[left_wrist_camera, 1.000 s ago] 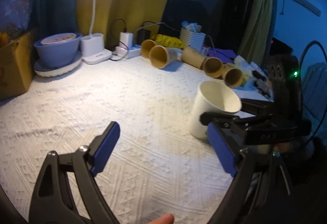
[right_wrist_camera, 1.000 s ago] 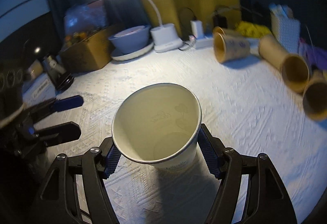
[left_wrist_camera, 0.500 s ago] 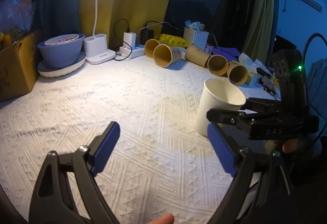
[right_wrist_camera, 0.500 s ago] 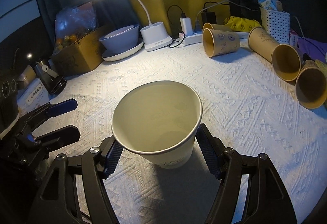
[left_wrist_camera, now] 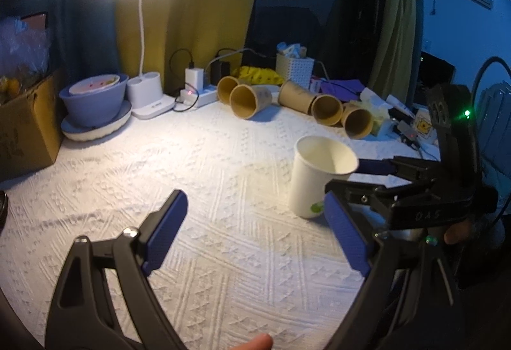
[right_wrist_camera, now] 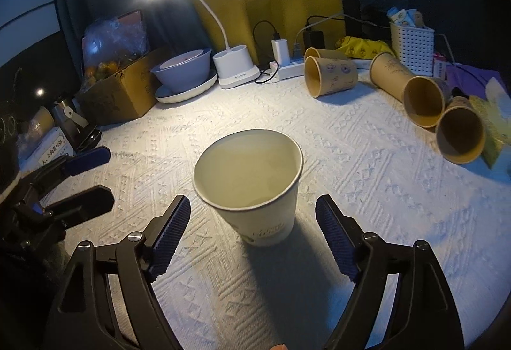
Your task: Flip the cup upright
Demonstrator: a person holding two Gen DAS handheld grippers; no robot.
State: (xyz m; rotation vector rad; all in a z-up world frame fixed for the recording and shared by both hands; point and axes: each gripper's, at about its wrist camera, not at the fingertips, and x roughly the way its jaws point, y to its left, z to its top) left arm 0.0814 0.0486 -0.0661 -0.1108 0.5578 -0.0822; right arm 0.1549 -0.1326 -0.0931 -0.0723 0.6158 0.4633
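A white paper cup [right_wrist_camera: 252, 187] stands upright, mouth up, on the white textured cloth [right_wrist_camera: 367, 190]. My right gripper [right_wrist_camera: 252, 238] is open, its blue pads on either side of the cup and clear of it. The cup also shows in the left wrist view [left_wrist_camera: 316, 177], with the right gripper [left_wrist_camera: 361, 180] just to its right. My left gripper [left_wrist_camera: 255, 232] is open and empty, low over the cloth to the left of the cup; it also appears at the left edge of the right wrist view [right_wrist_camera: 86, 177].
Several brown paper cups [right_wrist_camera: 332, 75] lie on their sides along the back and right. A lit desk lamp [right_wrist_camera: 236, 69], a power strip [right_wrist_camera: 287, 67], a blue bowl on a plate [right_wrist_camera: 182, 72], a cardboard box [right_wrist_camera: 118, 94] and a white basket [right_wrist_camera: 412, 46] line the back.
My right gripper has opened and let go of the white cup, which now stands on the cloth. The gripper has drawn back a little. The left gripper stays open.
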